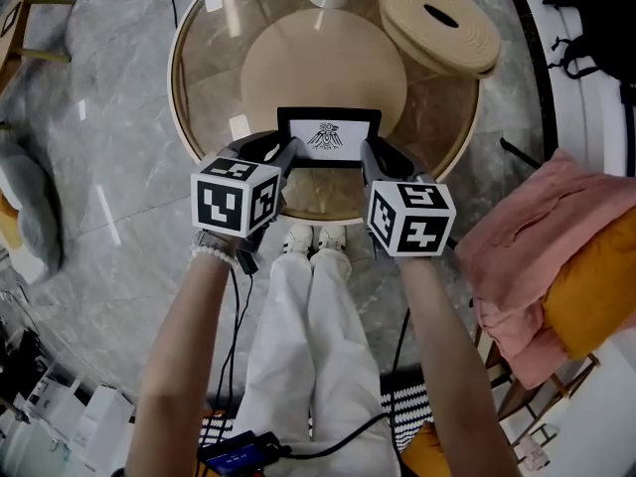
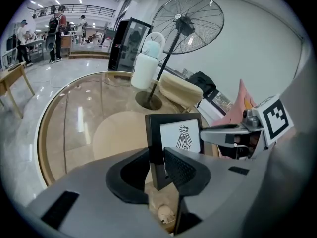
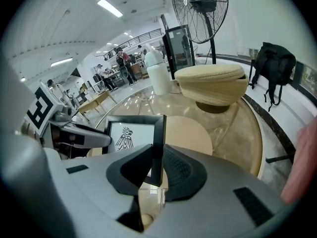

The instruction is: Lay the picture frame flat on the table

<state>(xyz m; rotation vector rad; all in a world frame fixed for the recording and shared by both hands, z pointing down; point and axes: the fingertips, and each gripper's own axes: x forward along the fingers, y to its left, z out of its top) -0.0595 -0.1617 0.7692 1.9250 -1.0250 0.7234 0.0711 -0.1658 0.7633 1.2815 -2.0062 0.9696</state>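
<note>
Picture frame (image 1: 328, 137): black, with a white print of a bird-like figure; over the near part of the tabletop, not lying flat, face tilted up toward the person; contact between lower edge and glass not determinable.
Left tool (image 2: 157, 158): clamped on the frame's left edge, near the lower corner, one pad on each face.
Right tool (image 3: 154, 155): clamped on the frame's right edge, pads on front and back.
Tabletop (image 1: 189, 117): round, glass, pale wooden rim; beneath and around the frame.
Round beige disc (image 1: 323, 63): just beyond the frame, at the tabletop's middle.
White jug (image 2: 147, 63): well beyond the frame, at the far rim.
Ribbed beige round object (image 1: 437, 23): beyond the frame and to its right, dark oval opening on top.
Standing fan (image 2: 187, 24): behind the jug, farther from the frame.
Pink cloth (image 1: 537, 237): right of the frame, off the tabletop.
White shoes (image 1: 313, 237): below the frame, by the near rim.
</note>
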